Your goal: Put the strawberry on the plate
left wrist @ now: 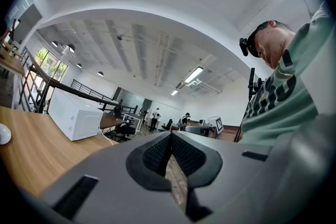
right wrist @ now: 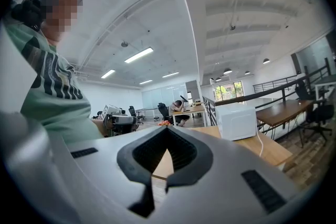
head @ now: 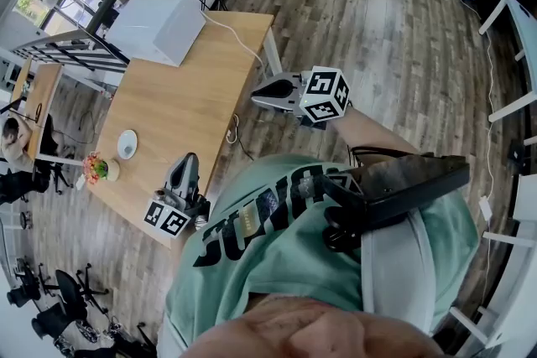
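Wood floor [head: 377,21] takes up most of the head view, with wide planks running open to the right of the table [head: 180,96] and chairs and other desks only at its far margins. The long table is pale wood too. Its right edge slants from the far corner down toward the person's green shirt [head: 336,264], and its left edge runs along a railing side.

A white box [head: 159,28] sits at the far end, close to the left edge, with a cable [head: 235,38] trailing off the right edge. Between the box and the plate lies a broad stretch of bare top.

The right gripper [head: 258,93] hangs over the floor just off the table's right edge, nose turned toward the wood. In its own view the right gripper [right wrist: 167,131] has its jaws drawn together at the tips, with nothing between them. The left gripper [head: 186,162] is over the table's near end, close to the edge, pointing up the length of the top. Its own view shows the left gripper [left wrist: 170,136] fully closed and empty, pads meeting in one seam.

The plate [head: 127,144] is small and white, near the left edge. The strawberry [head: 95,168] — a red-and-green spot, too small to make out finely — sits right at that edge, near the plate but apart from it, not on it.
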`<state>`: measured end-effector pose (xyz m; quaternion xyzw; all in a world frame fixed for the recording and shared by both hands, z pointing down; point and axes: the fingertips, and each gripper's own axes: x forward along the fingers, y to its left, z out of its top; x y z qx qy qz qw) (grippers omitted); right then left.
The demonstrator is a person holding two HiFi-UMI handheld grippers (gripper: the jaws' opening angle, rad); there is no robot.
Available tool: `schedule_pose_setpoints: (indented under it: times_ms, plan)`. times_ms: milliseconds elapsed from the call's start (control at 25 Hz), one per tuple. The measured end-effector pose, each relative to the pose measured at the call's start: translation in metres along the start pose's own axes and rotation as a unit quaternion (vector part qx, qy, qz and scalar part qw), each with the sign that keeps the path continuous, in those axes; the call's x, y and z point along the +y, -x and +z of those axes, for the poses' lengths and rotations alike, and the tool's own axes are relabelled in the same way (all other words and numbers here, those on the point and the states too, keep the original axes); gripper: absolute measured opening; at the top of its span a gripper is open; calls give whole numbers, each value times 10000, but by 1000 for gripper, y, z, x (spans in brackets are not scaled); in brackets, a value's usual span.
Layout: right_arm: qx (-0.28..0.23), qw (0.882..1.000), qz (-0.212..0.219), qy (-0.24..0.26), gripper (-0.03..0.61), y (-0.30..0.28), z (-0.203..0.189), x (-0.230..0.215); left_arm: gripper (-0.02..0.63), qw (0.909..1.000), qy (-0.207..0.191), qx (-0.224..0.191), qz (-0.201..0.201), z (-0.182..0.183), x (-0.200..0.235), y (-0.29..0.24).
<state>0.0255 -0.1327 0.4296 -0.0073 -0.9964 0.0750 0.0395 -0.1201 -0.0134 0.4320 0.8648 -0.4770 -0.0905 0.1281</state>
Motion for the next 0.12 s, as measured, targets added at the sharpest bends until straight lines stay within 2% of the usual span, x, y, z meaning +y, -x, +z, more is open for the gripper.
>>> schedule_pose_setpoints:
  times_ms: [120]
  plan:
    - [-31, 10000, -27, -18, 8, 4, 2, -4, 5, 10000, 3, 5, -18, 1, -1, -4]
